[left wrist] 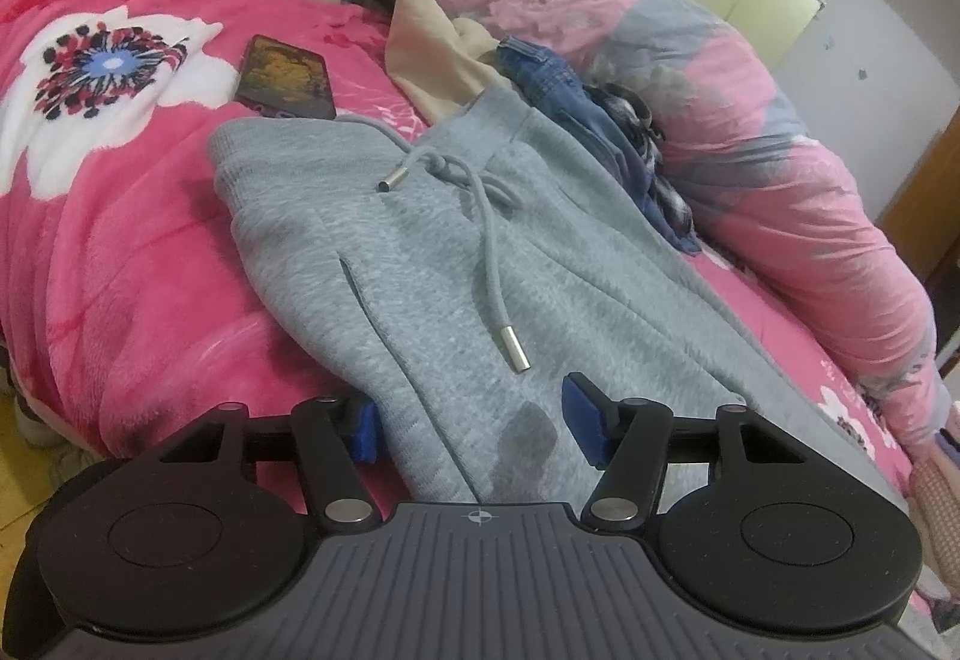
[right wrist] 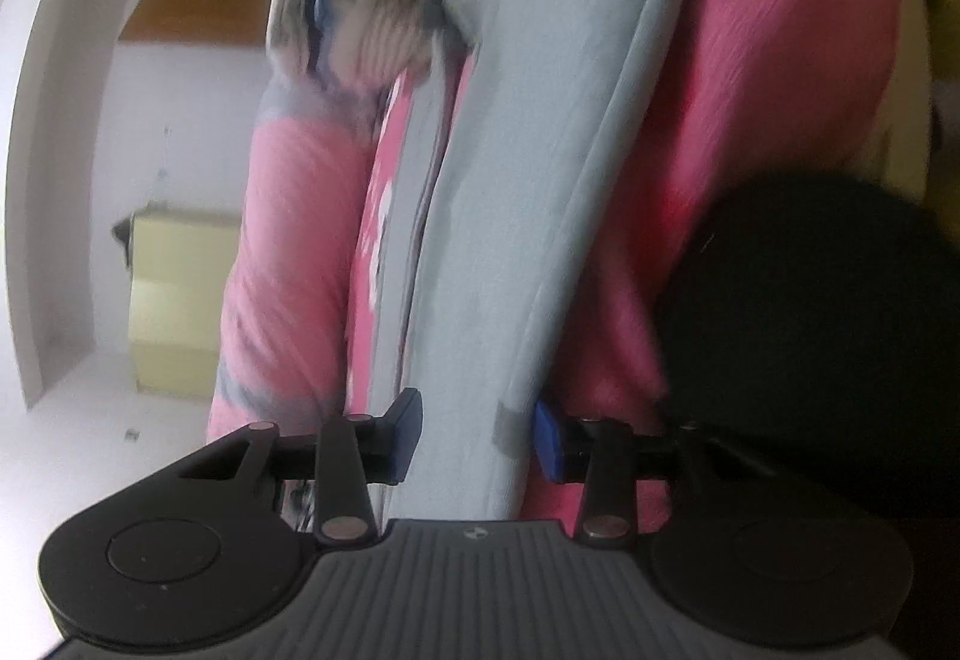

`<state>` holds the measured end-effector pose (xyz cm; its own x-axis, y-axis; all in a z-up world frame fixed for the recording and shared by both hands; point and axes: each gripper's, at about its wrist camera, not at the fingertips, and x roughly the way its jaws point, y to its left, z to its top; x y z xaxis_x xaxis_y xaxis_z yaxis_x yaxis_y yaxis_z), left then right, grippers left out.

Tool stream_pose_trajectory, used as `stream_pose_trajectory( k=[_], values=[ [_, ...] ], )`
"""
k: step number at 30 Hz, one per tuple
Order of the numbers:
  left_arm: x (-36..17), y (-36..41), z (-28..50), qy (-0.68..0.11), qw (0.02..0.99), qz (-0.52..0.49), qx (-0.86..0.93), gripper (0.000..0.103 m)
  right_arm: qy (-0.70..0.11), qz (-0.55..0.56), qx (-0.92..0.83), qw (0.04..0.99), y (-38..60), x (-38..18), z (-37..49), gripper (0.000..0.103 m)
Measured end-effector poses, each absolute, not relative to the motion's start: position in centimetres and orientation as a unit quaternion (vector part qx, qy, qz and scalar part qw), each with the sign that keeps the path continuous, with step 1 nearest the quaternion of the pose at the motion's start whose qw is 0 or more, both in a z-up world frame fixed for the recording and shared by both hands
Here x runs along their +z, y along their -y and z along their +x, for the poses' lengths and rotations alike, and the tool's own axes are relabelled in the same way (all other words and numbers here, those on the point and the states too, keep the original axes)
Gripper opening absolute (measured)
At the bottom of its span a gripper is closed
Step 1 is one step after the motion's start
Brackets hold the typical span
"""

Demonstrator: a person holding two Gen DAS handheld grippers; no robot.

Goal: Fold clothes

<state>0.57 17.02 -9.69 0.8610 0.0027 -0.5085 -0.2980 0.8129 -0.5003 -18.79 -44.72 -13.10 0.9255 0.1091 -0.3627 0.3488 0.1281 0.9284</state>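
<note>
The grey sweatpants (left wrist: 456,264) lie on the pink bed (left wrist: 120,240). They look soft, thick and floppy. Both tools, left (left wrist: 471,429) and right (right wrist: 477,441), gape wide around the cloth. The cord (left wrist: 489,264) would slip; hold the edges.

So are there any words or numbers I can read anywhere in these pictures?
No readable words or numbers anywhere.
The phone on the pink blanket shows a picture on its back, with no letters that can be made out.
The left gripper carries only a small crosshair mark on its body, not a word.
The right gripper has the same mark, blurred.
The grey sweatpants show no label.
</note>
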Motion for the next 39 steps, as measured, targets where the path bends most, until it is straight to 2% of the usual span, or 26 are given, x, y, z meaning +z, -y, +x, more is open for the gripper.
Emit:
stream_pose_trajectory(
  k=[11,16,20,33,36,39],
  values=[
    [-9.7,-17.7,0.6,-0.251,0.912,-0.312,0.091,0.048,-0.212,0.613,-0.081,0.757,43.1,-12.7,-16.8,0.033],
    [-9.8,-17.9,0.6,-0.252,0.911,-0.31,0.098,0.037,-0.219,0.595,-0.084,0.769,42.8,-12.5,-16.4,0.03],
    [-9.9,-18.1,0.6,-0.253,0.911,-0.31,0.098,0.035,-0.22,0.591,-0.085,0.771,42.8,-12.6,-16.5,0.027],
    [-9.9,-18.4,0.6,-0.253,0.908,-0.319,0.097,0.035,-0.218,0.592,-0.089,0.771,42.5,-12.7,-16.7,0.026],
    [-9.9,-18.4,0.6,-0.252,0.908,-0.32,0.098,0.035,-0.219,0.584,-0.092,0.776,42.4,-12.5,-16.6,0.02],
    [-9.9,-18.6,0.5,-0.25,0.907,-0.322,0.101,0.029,-0.218,0.568,-0.094,0.788,42.4,-11.9,-16.6,0.013]
  ],
)
